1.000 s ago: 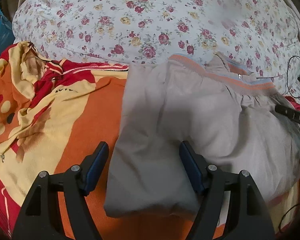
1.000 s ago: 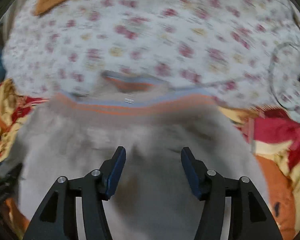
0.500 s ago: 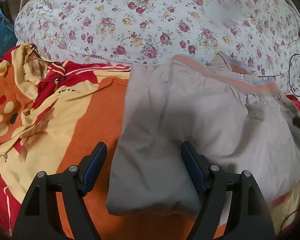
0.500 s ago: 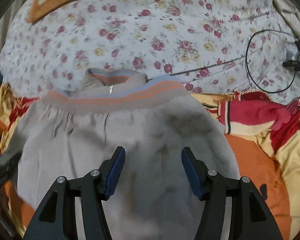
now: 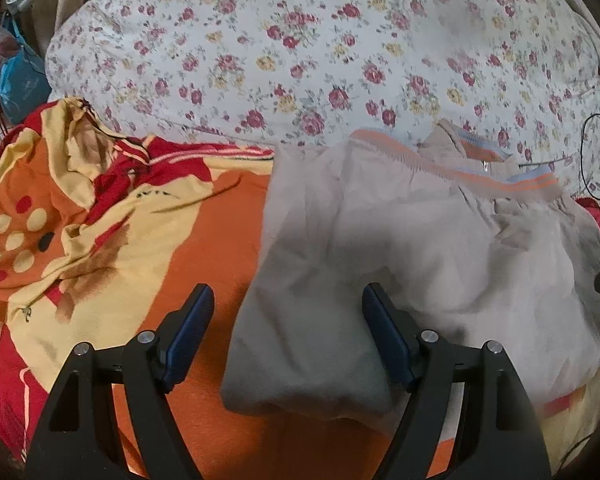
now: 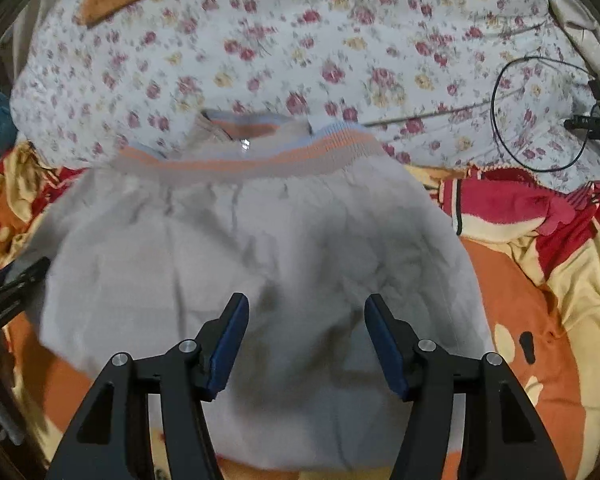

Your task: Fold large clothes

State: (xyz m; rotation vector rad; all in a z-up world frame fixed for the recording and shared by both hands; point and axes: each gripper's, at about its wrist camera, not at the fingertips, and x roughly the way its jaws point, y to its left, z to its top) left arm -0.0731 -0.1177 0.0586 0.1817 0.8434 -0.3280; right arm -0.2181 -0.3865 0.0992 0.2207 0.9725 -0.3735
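Note:
A beige-grey garment (image 5: 400,248) with an orange and light-blue ribbed band (image 5: 452,168) lies folded on the orange patterned blanket (image 5: 140,240). It also shows in the right wrist view (image 6: 240,248), its band (image 6: 252,160) at the far side. My left gripper (image 5: 288,320) is open and empty over the garment's near left corner. My right gripper (image 6: 306,324) is open and empty above the garment's near middle. The left gripper's tip (image 6: 8,284) shows at the left edge of the right wrist view.
A floral quilt (image 5: 320,48) rises behind the garment. A black cable loop (image 6: 540,116) and plug (image 6: 588,124) lie on it at the right. A blue bag (image 5: 20,84) sits off the bed's left side. Crumpled red and yellow blanket folds (image 6: 540,220) lie to the right.
The right gripper has drawn back and to the right, so the garment sits more to the left in its view. The left gripper has barely moved. Both stayed open.

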